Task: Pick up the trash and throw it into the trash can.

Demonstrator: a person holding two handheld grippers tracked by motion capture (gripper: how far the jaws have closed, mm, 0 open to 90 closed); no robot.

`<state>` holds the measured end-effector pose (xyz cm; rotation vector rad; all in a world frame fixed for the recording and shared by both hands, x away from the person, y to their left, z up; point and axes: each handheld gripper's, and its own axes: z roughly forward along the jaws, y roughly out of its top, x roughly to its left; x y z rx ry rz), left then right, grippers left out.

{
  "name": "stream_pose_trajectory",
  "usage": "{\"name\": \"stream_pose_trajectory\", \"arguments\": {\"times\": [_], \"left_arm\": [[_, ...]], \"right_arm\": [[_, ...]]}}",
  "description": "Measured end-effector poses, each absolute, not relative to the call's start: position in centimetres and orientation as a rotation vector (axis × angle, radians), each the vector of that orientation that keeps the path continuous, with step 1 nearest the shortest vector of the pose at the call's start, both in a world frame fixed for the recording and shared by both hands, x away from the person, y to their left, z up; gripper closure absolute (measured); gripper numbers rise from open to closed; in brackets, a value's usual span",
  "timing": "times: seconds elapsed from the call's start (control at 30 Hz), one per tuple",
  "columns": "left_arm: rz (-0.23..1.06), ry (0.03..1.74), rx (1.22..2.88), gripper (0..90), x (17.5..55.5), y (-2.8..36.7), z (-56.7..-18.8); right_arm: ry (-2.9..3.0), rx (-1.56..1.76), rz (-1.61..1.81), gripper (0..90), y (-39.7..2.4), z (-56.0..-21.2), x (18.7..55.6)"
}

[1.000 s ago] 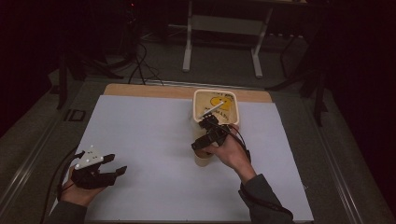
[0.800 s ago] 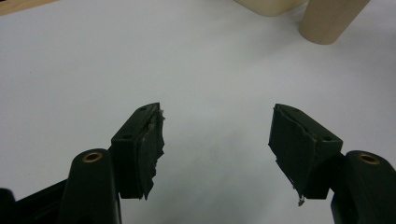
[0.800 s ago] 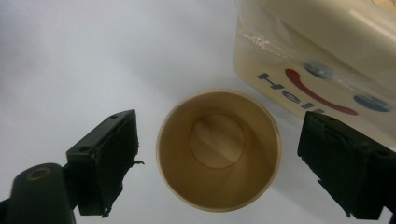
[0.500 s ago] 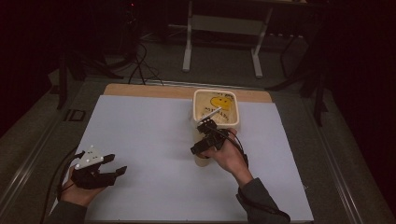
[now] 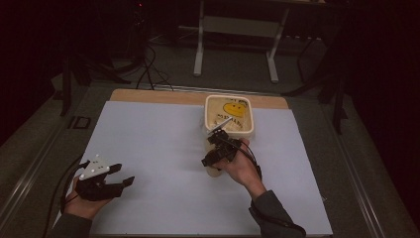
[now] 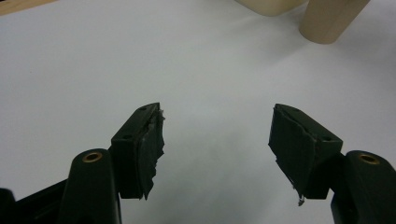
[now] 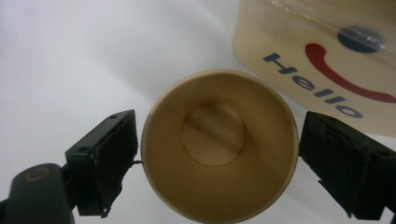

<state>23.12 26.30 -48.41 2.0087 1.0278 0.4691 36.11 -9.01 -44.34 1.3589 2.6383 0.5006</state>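
Resting near the table's [image 5: 148, 144] front left corner, the left tongs [image 5: 118, 177] lie in the person's left hand [image 5: 84, 206], black and blocky, with a pale grey three-cornered plate [image 5: 94, 167] on top and a dark cable trailing off toward the left edge. In the left gripper view the left tongs' jaws stand wide apart with nothing between them, each faced with a black pad [image 6: 152, 149] whose tape is ragged and torn along its edge, and below them lies only the smooth, matte white sheet that covers the table. Toward the middle of the table, slightly right of centre, a tan paper cup [image 5: 214, 170] stands upright with its round mouth open upward. The right tongs [image 5: 217, 148], held in the right hand [image 5: 242, 168], hang over it. In the right gripper view the cup's [image 7: 218, 144] thin rim, smooth sloping inner wall and flat circular bottom are plain, and the right tongs [image 7: 217, 151] straddle it with the jaws open: the left-hand pad sits right at the rim, whether touching I cannot tell, while the other is a little clear of it. Just behind the cup, toward the far edge, sits a cream rounded-square container [image 5: 247, 130] with a clear lid, printed with "Hello" and a red smile curve.
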Motion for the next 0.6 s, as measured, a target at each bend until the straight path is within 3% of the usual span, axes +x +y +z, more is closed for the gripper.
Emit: {"name": "stream_pose_trajectory", "arguments": {"times": [0.6], "left_arm": [[0.471, 1.029, 2.008, 35.1, 23.11, 26.36, -48.41]], "right_arm": [[2.660, 1.338, 0.419, 17.5, -8.61, -44.60, 36.11]]}}
